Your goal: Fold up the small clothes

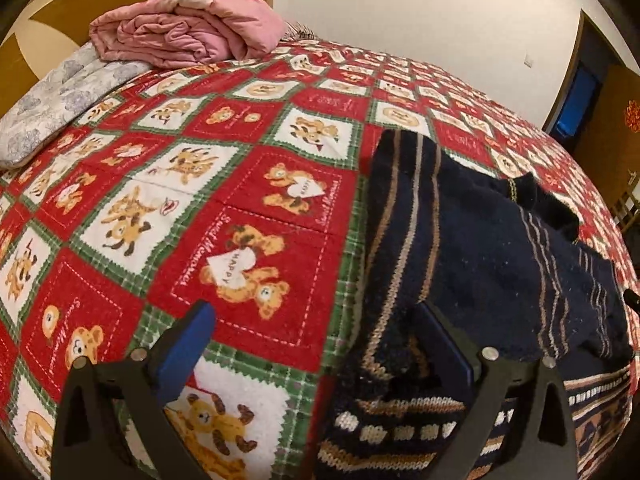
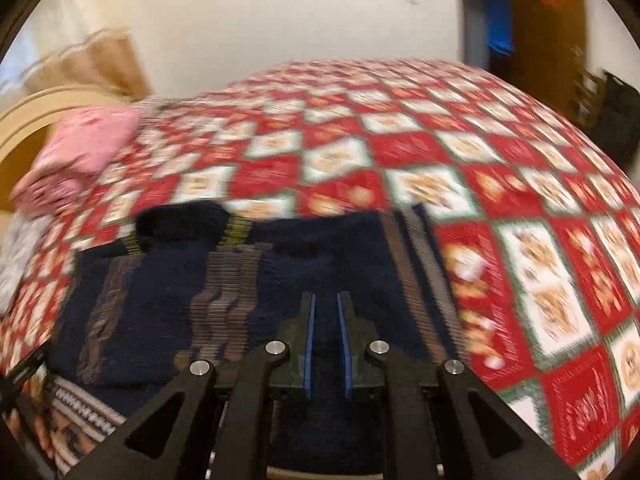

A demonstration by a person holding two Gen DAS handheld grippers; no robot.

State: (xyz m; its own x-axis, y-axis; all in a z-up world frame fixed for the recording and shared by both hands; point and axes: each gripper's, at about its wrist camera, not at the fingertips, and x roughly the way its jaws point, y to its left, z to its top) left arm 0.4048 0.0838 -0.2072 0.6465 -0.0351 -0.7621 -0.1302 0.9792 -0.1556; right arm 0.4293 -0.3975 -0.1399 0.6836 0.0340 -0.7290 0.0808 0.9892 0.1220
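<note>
Mid-fold on navy sweater [image 1: 472, 240]; left gripper [image 1: 316, 324] spread wide at hem; right gripper [image 2: 325, 300] narrowed, empty; next, pinching an edge

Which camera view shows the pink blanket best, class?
The left wrist view. There the pink blanket is sharp, its folds plain, lying bundled at the far end of the bed. The right wrist view shows the same blanket only as a smeared pink shape at the left, blurred by motion.
</note>
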